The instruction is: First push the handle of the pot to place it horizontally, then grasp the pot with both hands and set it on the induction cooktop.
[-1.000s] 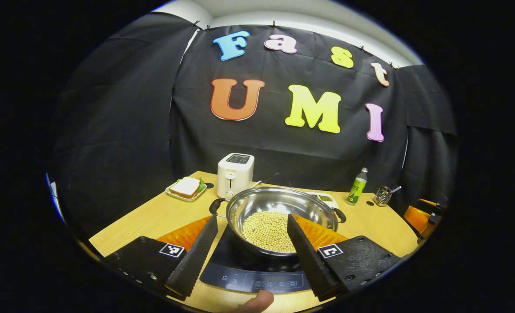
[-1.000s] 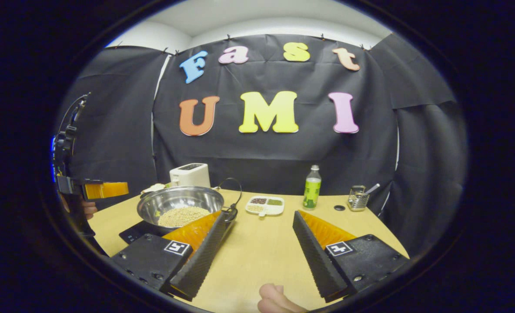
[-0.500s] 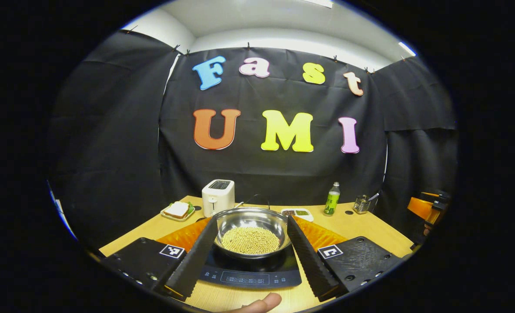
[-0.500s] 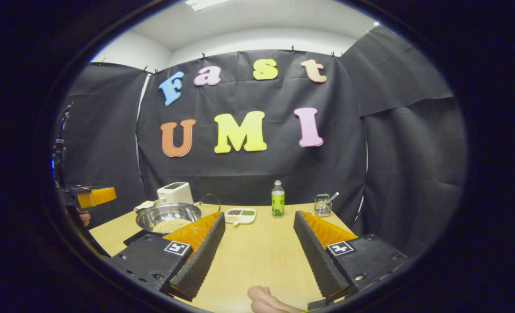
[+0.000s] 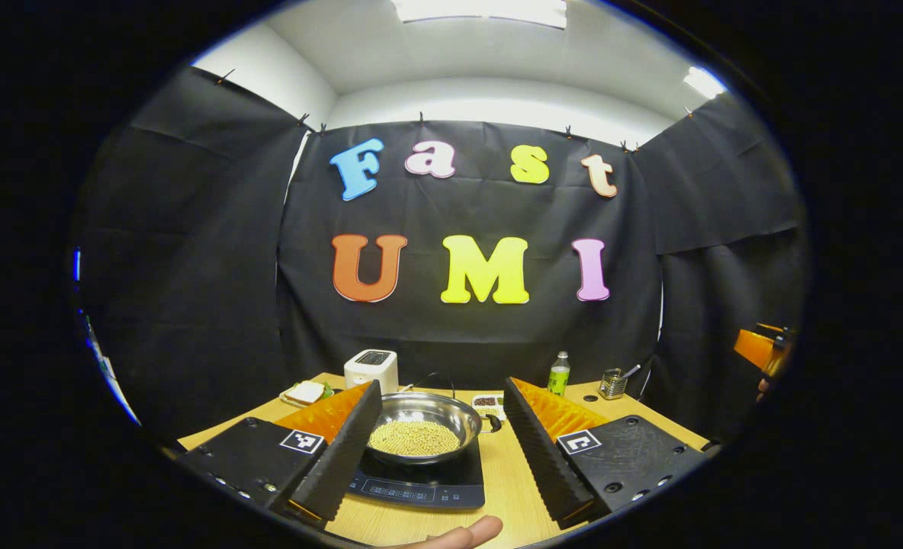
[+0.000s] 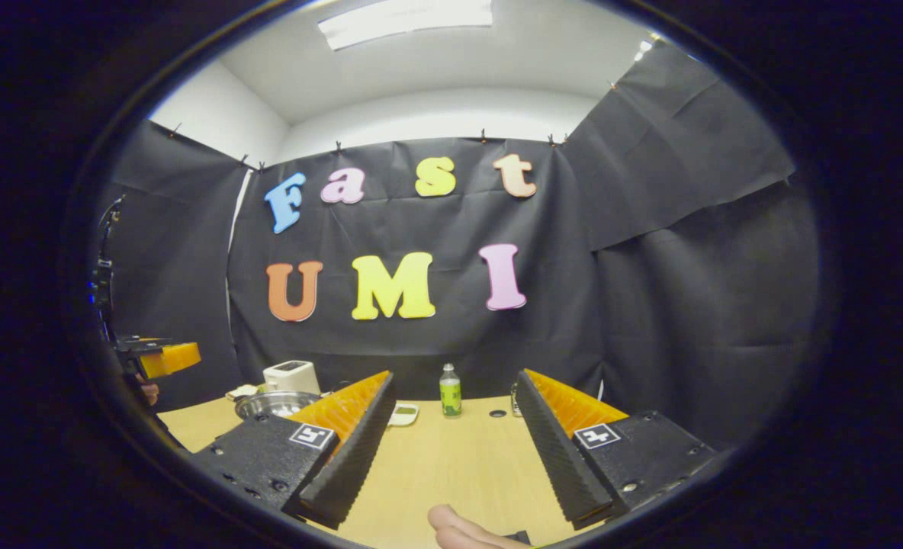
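Tongs, left: the left tongs (image 5: 442, 450) hang spread wide above the near edge of the counter (image 5: 512, 488), holding nothing, with the pot seen between the two fingers and well beyond them.
Tongs, right: the right tongs (image 6: 451, 450) are likewise parted and empty, over a bare stretch of wood; in the left gripper view they appear far off at the right edge (image 5: 756, 352).
Pot: a steel pot (image 5: 421, 423) sits on the black cooktop (image 5: 429, 484), touching neither pair of tongs; in the right gripper view its rim (image 6: 272, 404) peeks out beside the left finger.
Contents: pale round beans (image 5: 413, 438) cover the bottom of the pot.
Handle: a dark side handle (image 5: 491, 422) juts from the pot's right side, lying level.
Cooktop: flat on the counter, control strip facing the camera, the pot resting on its far half.
Behind the pot: a white toaster (image 5: 371, 370) stands at back left, with a plate holding a sandwich (image 5: 304, 393) just to its left.
Back right: a green bottle (image 5: 558, 374) stands upright near a small metal holder (image 5: 612, 383); a white divided dish (image 5: 486, 402) lies between pot and bottle.
Hand: a fingertip (image 5: 467, 532) shows at the bottom edge of the left gripper view.
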